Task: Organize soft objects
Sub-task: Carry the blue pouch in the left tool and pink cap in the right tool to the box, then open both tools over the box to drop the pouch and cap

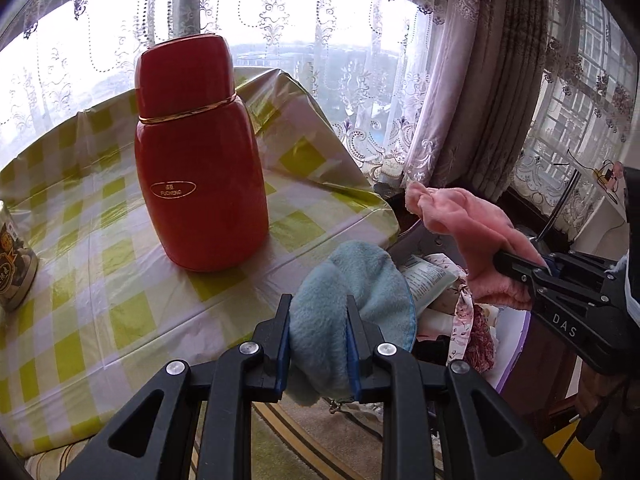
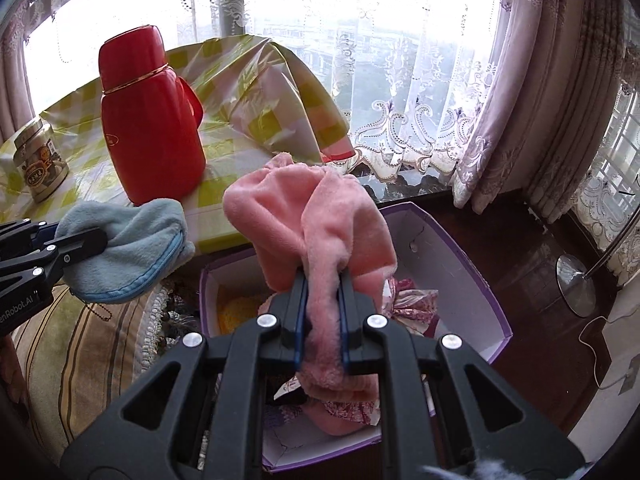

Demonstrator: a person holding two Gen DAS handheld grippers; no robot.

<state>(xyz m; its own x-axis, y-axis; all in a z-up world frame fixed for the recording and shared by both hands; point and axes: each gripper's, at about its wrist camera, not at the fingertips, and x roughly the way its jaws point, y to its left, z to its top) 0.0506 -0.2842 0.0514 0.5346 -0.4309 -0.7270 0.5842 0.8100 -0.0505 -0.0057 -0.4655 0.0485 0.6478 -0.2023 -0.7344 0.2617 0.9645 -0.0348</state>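
While your right gripper holds the pink cloth tight in its jaws above the box, your left gripper clamps the blue pouch near the worktop edge. Both look light and floppy, so grip a thick fold.

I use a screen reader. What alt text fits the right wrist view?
The right claw grips a pink cloth above an open purple box. At left, the left claw holds a blue cloth near a red flask.
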